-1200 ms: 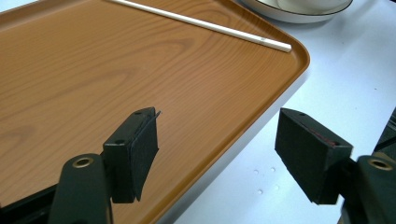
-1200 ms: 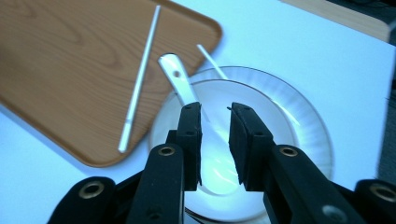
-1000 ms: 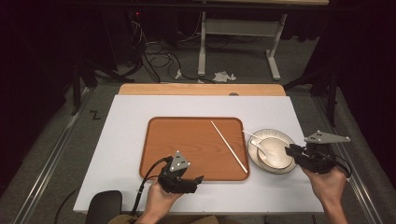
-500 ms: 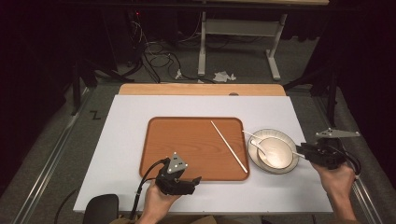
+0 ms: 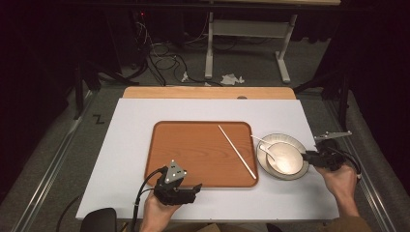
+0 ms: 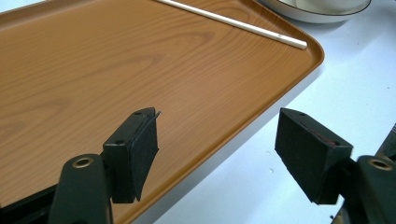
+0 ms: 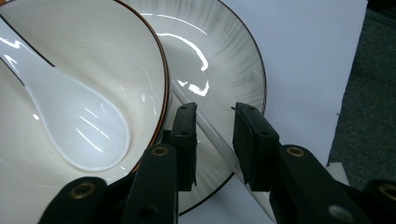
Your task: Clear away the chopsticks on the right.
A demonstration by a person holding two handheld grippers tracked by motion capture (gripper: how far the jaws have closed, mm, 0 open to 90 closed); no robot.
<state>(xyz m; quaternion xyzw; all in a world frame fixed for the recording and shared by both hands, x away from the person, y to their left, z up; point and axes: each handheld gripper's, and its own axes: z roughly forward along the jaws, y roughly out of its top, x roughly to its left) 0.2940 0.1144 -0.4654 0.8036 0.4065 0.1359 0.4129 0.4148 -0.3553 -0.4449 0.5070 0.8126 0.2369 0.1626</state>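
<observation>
One chopstick (image 7: pixel 212 137) lies between the right gripper's (image 7: pixel 214 140) spread, just-opening jaws; another chopstick (image 5: pixel 237 151) crosses the single tray (image 5: pixel 193 150).

One wooden tray (image 5: pixel 193 154), two white chopsticks (one chopstick on the tray (image 5: pixel 237 151), one on the plate (image 7: pixel 212 135)), one plate (image 5: pixel 295 142), one bowl (image 5: pixel 285 157), one white spoon (image 7: pixel 70 121), and two handheld grippers (image 5: pixel 193 188) (image 5: pixel 305 155).

Tray and dishes on the table

A chopstick (image 5: pixel 237 151) lies on the tray (image 5: pixel 193 150); right of it, a plate (image 5: pixel 296 142) holds a bowl (image 5: pixel 287 157) with a spoon (image 5: pixel 265 147) in it.
</observation>
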